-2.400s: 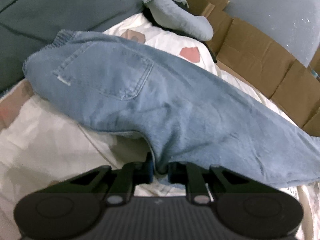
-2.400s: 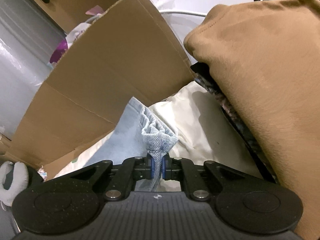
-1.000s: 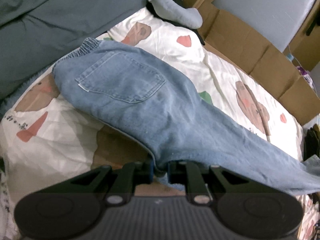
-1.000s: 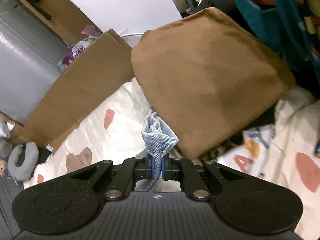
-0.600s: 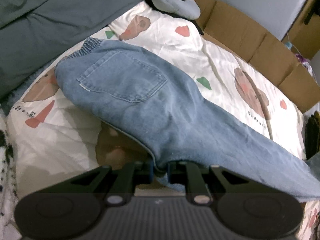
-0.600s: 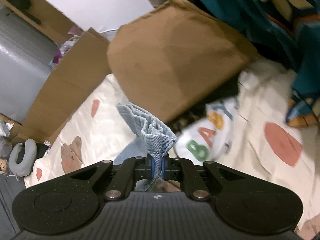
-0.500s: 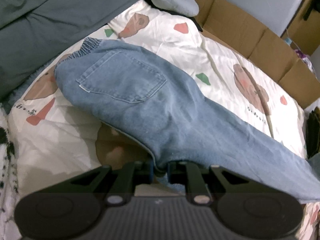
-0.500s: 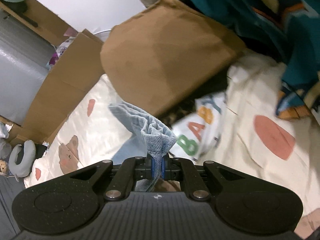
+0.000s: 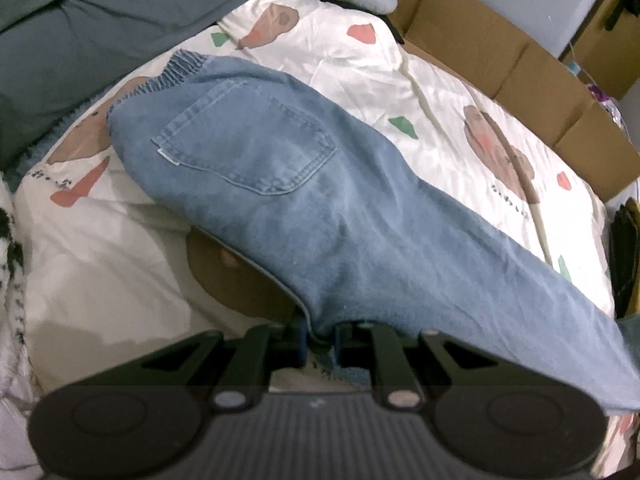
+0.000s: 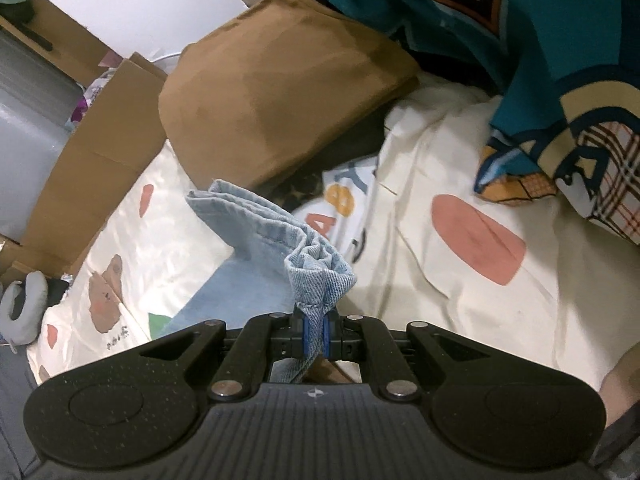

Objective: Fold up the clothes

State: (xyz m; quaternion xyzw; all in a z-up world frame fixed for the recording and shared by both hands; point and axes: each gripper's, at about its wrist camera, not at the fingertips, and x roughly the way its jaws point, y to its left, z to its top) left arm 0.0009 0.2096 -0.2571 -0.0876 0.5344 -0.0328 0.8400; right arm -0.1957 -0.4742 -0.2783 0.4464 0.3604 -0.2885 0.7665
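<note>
- The bedsheet (image 9: 420, 80), cream with bear and coloured prints, covers the bed and serves as the folding surface; a dark grey blanket (image 9: 100, 12) lies along its far left and flattened cardboard (image 9: 500, 52) lines its far edge.
- A brown cushion (image 10: 280, 92) and a teal patterned cloth (image 10: 540, 40) crowd the sheet's end in the right wrist view.
- The jeans (image 9: 320, 208) stretch across the sheet, back pocket (image 9: 248, 148) up, elastic waistband (image 9: 180, 68) resting toward the blanket, the leg running right.
- The left gripper (image 9: 320, 334) has its jaws nearly closed, pinching the jeans' edge near the seat.
- The right gripper (image 10: 314, 334) has its jaws all but closed on the bunched hem (image 10: 316, 276) of the leg, which is lifted off the sheet.
- Judged step: the jeans are being spread flat and straight before the first fold.
- Next move likely calls for lowering both held edges with even tension so the leg lies smooth and clear of the cushion.
</note>
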